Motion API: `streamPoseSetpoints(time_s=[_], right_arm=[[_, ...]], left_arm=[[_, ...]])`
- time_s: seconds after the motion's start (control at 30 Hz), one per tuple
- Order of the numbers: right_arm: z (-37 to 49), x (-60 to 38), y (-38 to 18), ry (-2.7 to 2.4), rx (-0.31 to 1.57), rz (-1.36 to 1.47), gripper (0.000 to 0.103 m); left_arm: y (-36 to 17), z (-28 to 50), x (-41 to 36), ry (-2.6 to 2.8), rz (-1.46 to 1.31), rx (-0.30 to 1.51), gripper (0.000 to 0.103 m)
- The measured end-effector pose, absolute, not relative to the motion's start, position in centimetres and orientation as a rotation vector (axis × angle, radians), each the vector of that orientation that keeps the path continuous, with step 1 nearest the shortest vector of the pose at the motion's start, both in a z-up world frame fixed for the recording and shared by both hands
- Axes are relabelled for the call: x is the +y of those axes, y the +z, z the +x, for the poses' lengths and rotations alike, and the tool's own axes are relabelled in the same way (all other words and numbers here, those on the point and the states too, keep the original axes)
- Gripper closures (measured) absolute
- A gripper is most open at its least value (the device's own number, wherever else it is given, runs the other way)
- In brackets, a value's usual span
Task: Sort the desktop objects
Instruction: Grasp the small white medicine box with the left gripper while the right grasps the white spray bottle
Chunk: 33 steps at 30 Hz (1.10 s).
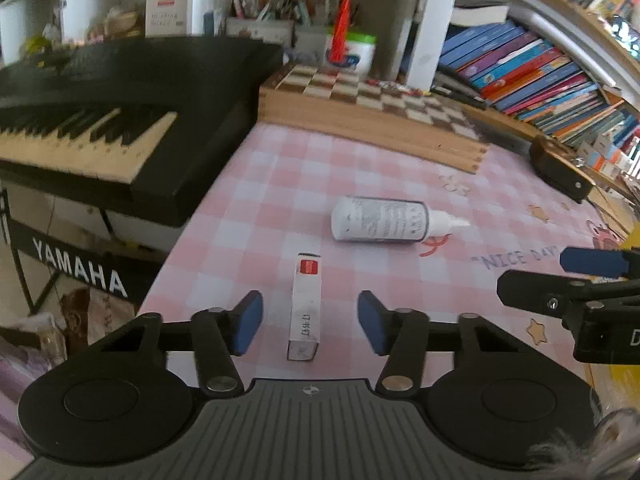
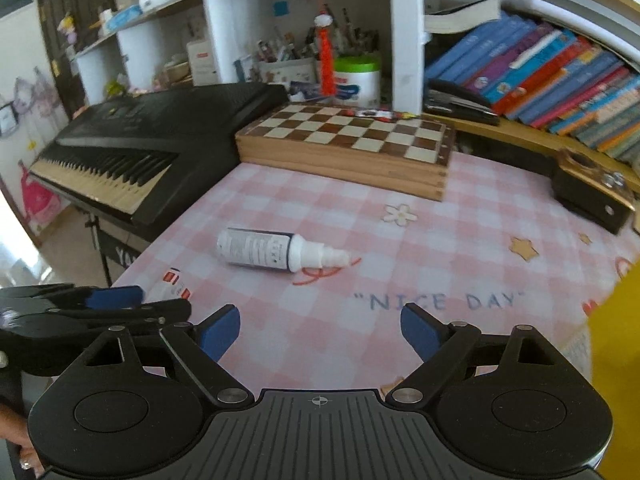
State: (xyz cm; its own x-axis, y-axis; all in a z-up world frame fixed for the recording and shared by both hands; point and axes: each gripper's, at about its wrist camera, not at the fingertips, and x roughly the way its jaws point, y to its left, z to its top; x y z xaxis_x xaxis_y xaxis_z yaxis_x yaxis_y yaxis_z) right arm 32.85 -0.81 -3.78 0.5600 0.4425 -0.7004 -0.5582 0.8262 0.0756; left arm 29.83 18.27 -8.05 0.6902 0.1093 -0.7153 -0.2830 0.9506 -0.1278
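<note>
A small white box with a red label (image 1: pixel 305 305) lies on the pink checked tablecloth (image 1: pixel 280 200). My left gripper (image 1: pixel 310 322) is open, its blue pads on either side of the box, apart from it. A white bottle with a nozzle (image 1: pixel 390 220) lies on its side farther out. In the right wrist view the bottle (image 2: pixel 276 250) lies ahead and left. My right gripper (image 2: pixel 320 332) is open and empty above the cloth. The box (image 2: pixel 170 286) shows partly behind the left gripper's finger (image 2: pixel 114 298).
A black Yamaha keyboard (image 1: pixel 100 120) borders the table's left. A wooden chessboard box (image 2: pixel 344 144) stands at the back. A black and wood box (image 2: pixel 592 192) sits at the right. Bookshelves (image 2: pixel 540 72) and pen holders (image 2: pixel 288 68) stand behind. Something yellow (image 2: pixel 616 340) is at the right edge.
</note>
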Motion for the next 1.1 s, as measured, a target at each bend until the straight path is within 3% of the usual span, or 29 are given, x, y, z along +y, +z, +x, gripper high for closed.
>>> streamPoseSetpoints(time_s=[0.2, 0.3, 0.6, 0.83, 0.9, 1.1], right_arm=[[35.1, 1.3, -3.9, 0.679, 0.751, -0.222, 0.013], [36.5, 3.1, -4.3, 0.750, 0.741, -0.290, 0.013], [39.7, 8.6, -7.2, 1.068, 0.689, -0.707, 0.016], [42.3, 9.0, -8.0, 1.182, 0.838, -0.587, 0.043], [42.2, 9.1, -7.9, 1.181, 0.834, -0.590, 0.045], [41.0, 8.6, -7.4, 1.154, 0.853, -0.581, 0.070]], left_arm=[[-8.8, 30.5, 18.5, 0.250, -0.246, 0.785, 0.071], [-8.8, 30.6, 18.7, 0.260, -0.258, 0.788, 0.089], [-7.5, 28.7, 19.4, 0.263, -0.371, 0.766, 0.090], [-6.1, 26.9, 19.2, 0.256, -0.401, 0.750, 0.090], [-6.0, 26.5, 19.3, 0.257, -0.411, 0.747, 0.090], [-5.6, 25.6, 19.4, 0.249, -0.433, 0.751, 0.090]])
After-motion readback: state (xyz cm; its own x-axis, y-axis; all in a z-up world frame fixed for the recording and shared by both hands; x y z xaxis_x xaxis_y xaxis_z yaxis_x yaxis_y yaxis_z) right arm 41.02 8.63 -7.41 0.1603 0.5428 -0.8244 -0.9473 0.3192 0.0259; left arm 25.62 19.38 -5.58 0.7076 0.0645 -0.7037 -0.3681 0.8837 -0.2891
